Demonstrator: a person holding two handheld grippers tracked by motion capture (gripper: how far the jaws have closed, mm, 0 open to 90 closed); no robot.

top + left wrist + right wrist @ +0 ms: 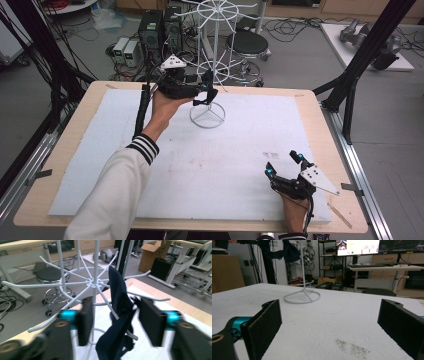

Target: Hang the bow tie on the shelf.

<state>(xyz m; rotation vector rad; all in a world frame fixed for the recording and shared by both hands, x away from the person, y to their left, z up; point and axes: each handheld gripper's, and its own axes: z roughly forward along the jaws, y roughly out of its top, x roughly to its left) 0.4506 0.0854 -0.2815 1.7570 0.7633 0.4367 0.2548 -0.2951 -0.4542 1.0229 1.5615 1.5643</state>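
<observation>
A white mat (200,170) covers the wooden table (60,165), with cables and a black stool (247,44) on the floor beyond it. At left, the left gripper (204,91) is held up at the white wire rack (215,30); its jaws stand apart on either side of a dark blue cloth (120,315) that hangs on one of the rack's arms, and the pads are not pressing it. The rack's ring base (207,116) rests on the mat. At right, the right gripper (283,163) lies low near the table's front edge, jaws wide apart with nothing between them.

White rack (213,60) prongs around cloth (117,322)
</observation>
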